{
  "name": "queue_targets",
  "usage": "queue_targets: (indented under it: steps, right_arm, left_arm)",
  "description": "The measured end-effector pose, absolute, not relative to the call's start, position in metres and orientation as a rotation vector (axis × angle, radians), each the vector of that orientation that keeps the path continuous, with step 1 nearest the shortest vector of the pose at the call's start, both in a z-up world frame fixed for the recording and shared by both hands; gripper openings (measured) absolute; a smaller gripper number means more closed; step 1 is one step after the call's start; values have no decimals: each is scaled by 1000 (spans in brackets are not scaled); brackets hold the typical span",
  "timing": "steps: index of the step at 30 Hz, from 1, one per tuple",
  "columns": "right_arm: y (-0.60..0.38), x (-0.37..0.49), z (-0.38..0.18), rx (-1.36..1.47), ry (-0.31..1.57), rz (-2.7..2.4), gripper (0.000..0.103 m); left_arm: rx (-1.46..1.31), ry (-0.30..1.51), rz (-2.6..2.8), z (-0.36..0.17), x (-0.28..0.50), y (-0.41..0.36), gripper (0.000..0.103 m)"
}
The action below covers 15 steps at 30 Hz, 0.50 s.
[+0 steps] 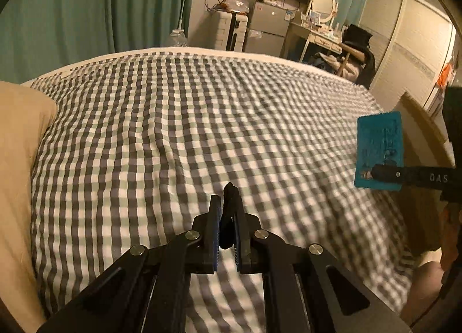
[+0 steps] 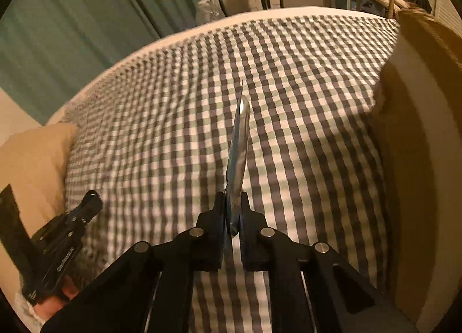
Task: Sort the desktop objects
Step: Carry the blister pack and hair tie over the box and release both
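Observation:
My left gripper (image 1: 228, 203) is shut on a small black ridged object (image 1: 230, 192), whose end pokes up past the fingertips; I cannot tell what it is. It hangs over the grey-and-white checked bedsheet (image 1: 187, 119). My right gripper (image 2: 232, 200) is shut on the lower end of a flat blue card (image 2: 239, 148), which is seen edge-on and points away from me. In the left wrist view the blue card (image 1: 378, 145) shows its face at the right edge, with the right gripper (image 1: 378, 173) clamped on its bottom. The left gripper (image 2: 93, 200) shows at the lower left of the right wrist view.
A beige pillow (image 1: 20, 159) lies at the bed's left side. A tan cardboard-like wall (image 2: 418, 159) stands along the bed's right side. Beyond the far edge are green curtains (image 1: 101, 9), a small fridge (image 1: 268, 27), a dressing table with a round mirror (image 1: 324, 3) and a chair.

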State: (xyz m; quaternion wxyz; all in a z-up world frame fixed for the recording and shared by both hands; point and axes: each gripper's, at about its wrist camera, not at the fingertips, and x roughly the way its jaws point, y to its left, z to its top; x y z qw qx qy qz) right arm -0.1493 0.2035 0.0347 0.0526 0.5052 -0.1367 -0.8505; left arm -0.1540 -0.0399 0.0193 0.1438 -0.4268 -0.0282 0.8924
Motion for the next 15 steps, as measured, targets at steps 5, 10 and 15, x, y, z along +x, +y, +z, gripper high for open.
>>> queue_targets:
  steps: [5, 10, 15]
  right_arm:
    - [229, -119, 95, 1384, -450, -2619, 8]
    - [281, -93, 166, 1267, -421, -2716, 8]
    - [343, -75, 196, 1288, -384, -2837, 8]
  left_arm:
    - [-1117, -78, 2533, 73, -131, -3, 8]
    - [-924, 17, 2413, 148, -103, 86, 8]
    - [-875, -55, 2229, 184, -86, 180, 8]
